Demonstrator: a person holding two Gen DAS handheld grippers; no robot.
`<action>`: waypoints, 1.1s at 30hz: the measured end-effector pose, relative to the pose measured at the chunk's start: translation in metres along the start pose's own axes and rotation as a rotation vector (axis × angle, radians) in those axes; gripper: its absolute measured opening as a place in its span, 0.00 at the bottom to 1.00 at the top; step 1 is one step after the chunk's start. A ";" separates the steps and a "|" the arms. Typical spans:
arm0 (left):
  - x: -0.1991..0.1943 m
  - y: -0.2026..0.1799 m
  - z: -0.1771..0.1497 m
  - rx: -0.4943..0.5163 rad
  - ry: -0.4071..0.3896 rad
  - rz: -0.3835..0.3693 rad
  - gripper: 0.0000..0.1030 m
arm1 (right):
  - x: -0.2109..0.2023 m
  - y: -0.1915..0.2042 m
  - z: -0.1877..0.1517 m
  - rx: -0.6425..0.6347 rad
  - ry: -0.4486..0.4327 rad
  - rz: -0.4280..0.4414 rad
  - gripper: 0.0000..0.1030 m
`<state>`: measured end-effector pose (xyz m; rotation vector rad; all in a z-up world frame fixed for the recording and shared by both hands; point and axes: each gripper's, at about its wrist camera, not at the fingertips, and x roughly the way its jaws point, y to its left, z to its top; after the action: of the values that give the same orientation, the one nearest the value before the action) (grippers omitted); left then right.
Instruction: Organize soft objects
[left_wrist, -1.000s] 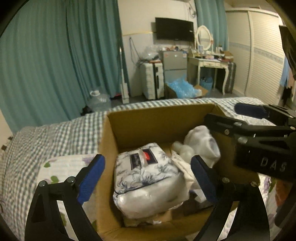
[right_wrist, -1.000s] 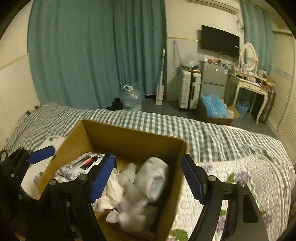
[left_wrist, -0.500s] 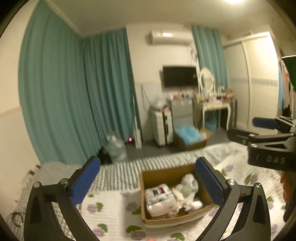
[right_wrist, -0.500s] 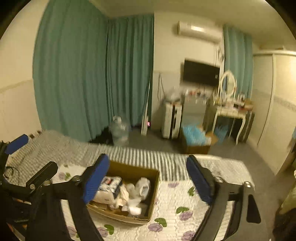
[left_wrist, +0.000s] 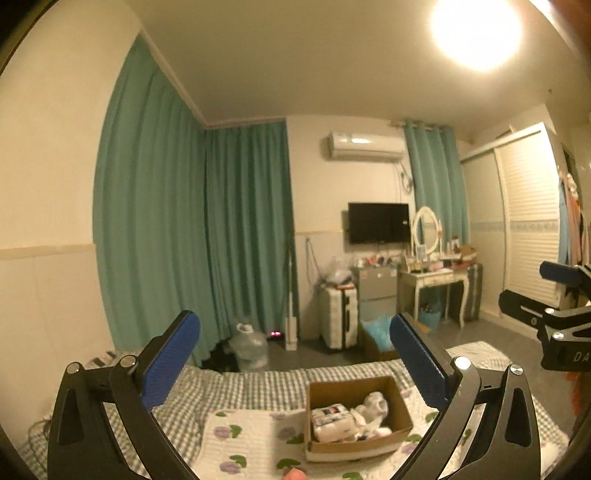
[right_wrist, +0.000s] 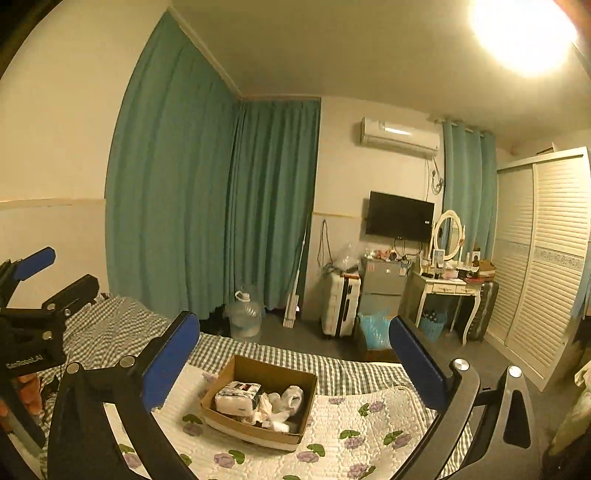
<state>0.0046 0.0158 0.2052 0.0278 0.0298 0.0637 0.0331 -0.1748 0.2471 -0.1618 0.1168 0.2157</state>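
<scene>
Left gripper (left_wrist: 293, 363) and right gripper (right_wrist: 290, 363) both gaped wide, holding nothing, raised well above the bed (right_wrist: 369, 428). Box (right_wrist: 221, 380) sat on the quilt (left_wrist: 251, 439), containing a wrapped bundle (right_wrist: 238, 397) and white soft items (right_wrist: 288, 400).

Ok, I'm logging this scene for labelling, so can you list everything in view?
cardboard box: 1, brown, on the bed
wrapped floral bundle: 1, white and dark, box's left side
white soft items: several, box's right side
floral quilt: 1, white, under the box
checked sheet: 1, grey-white, behind the box
curtains: teal, far wall
TV: 1, black, wall
water jug: 1, clear, floor
suitcase: 1, white, floor
left gripper: jaws open, empty
right gripper: jaws open, empty
</scene>
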 end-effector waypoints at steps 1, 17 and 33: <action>-0.007 -0.001 -0.004 0.005 -0.009 -0.004 1.00 | -0.004 0.000 -0.003 0.010 -0.006 0.003 1.00; 0.036 -0.019 -0.122 -0.021 0.060 0.005 1.00 | 0.070 -0.015 -0.158 0.136 0.034 0.012 1.00; 0.072 -0.021 -0.201 -0.068 0.223 0.002 1.00 | 0.102 -0.010 -0.213 0.129 0.130 0.000 1.00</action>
<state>0.0716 0.0048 0.0018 -0.0475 0.2507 0.0691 0.1135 -0.2008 0.0259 -0.0477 0.2590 0.1966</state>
